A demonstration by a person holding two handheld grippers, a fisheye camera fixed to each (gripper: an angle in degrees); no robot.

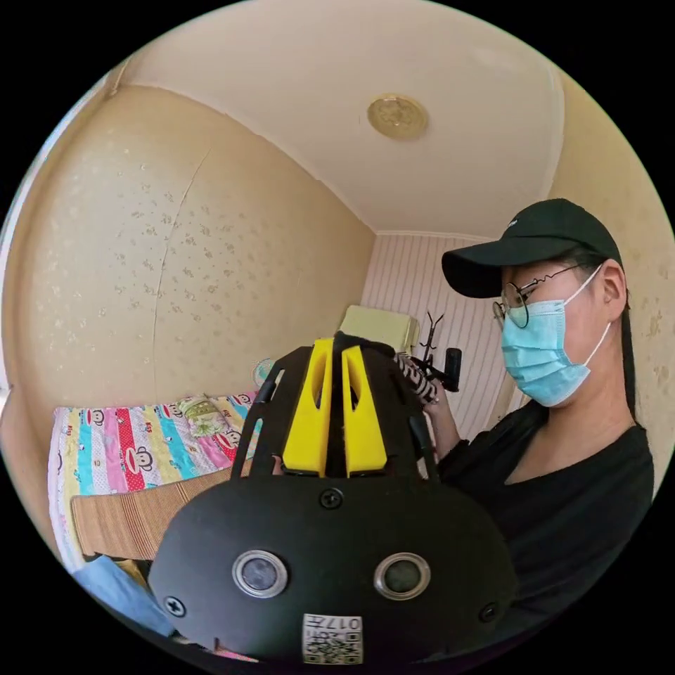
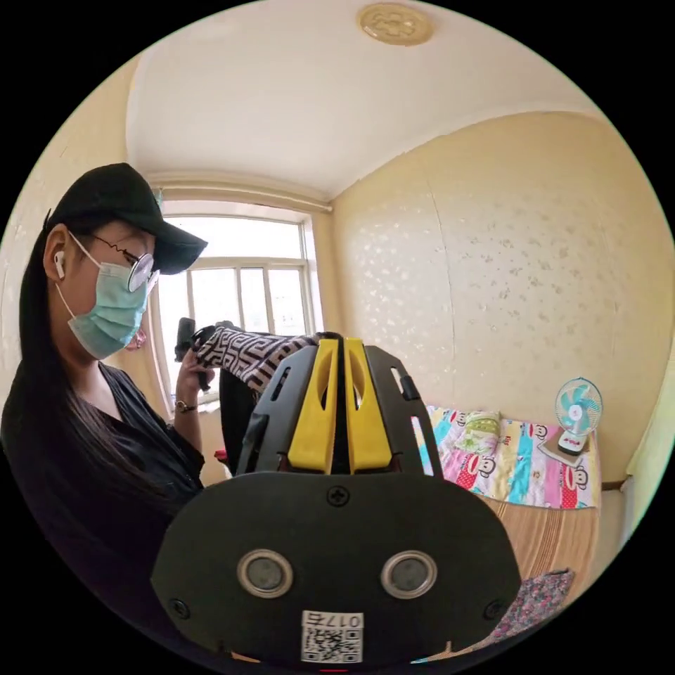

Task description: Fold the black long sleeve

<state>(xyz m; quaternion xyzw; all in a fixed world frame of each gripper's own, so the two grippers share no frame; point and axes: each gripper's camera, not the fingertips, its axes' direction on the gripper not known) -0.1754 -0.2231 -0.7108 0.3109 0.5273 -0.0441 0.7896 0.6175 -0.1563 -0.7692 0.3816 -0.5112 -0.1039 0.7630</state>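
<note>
A person in a black top holds both grippers up at chest height, with the black long sleeve stretched between them. In the left gripper view my left gripper [image 1: 336,346] has its yellow jaws closed on a black fold of the garment [image 1: 358,344]. A black-and-white patterned band [image 1: 415,376] runs to the other gripper [image 1: 441,371]. In the right gripper view my right gripper [image 2: 336,342] is shut on the patterned band [image 2: 246,355]. That band runs to the left gripper [image 2: 186,337] in the person's hand, and black cloth [image 2: 235,415] hangs beneath.
A bed with a bright cartoon sheet [image 2: 506,457] and a woven mat [image 2: 555,534] lies along the yellow wall, with a small fan [image 2: 578,415] on it. A floral cloth [image 2: 534,605] and a blue cloth [image 1: 119,590] lie nearby. There is a window [image 2: 239,288] behind the person.
</note>
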